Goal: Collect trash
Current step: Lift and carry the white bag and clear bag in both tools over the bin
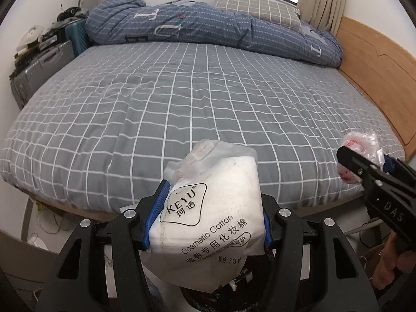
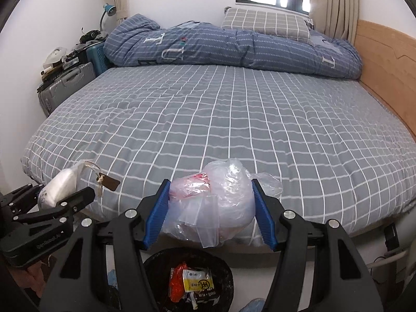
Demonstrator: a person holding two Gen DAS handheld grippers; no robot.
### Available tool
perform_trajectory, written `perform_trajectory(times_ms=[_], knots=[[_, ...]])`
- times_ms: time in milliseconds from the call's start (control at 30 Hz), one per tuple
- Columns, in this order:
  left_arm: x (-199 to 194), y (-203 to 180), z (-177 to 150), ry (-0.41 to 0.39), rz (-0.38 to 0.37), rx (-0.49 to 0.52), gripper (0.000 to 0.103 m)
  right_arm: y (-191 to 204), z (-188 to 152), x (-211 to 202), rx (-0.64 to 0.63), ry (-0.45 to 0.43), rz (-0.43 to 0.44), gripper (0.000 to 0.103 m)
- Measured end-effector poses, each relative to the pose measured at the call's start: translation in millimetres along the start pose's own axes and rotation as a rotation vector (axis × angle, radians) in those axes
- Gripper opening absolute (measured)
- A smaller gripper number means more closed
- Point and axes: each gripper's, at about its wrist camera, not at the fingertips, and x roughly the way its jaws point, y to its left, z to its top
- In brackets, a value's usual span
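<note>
My left gripper (image 1: 208, 215) is shut on a white cosmetic cotton pack (image 1: 208, 218), held off the near edge of the bed above a dark trash bin (image 1: 249, 283). It also shows in the right wrist view (image 2: 62, 195), with the pack (image 2: 58, 186) and its brown tag (image 2: 110, 183). My right gripper (image 2: 210, 208) is shut on a crumpled clear plastic bag (image 2: 215, 202) with red print, above the black trash bin (image 2: 189, 280) that holds wrappers. The right gripper also shows in the left wrist view (image 1: 364, 166), holding the bag (image 1: 361, 145).
A bed with a grey checked sheet (image 2: 234, 119) fills both views. A folded blue duvet (image 2: 234, 46) and a pillow (image 2: 265, 22) lie at the far end. A wooden headboard (image 2: 384, 70) runs along the right. Suitcases (image 2: 67, 85) stand at the left wall.
</note>
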Motion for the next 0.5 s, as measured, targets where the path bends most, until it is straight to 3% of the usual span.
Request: perform_trajectory(times_ms=[500], knots=[[-33, 3, -40, 0.052, -0.015, -0.027, 0.058, 20, -41, -29, -0.009, 0.061, 0.004, 0.058]])
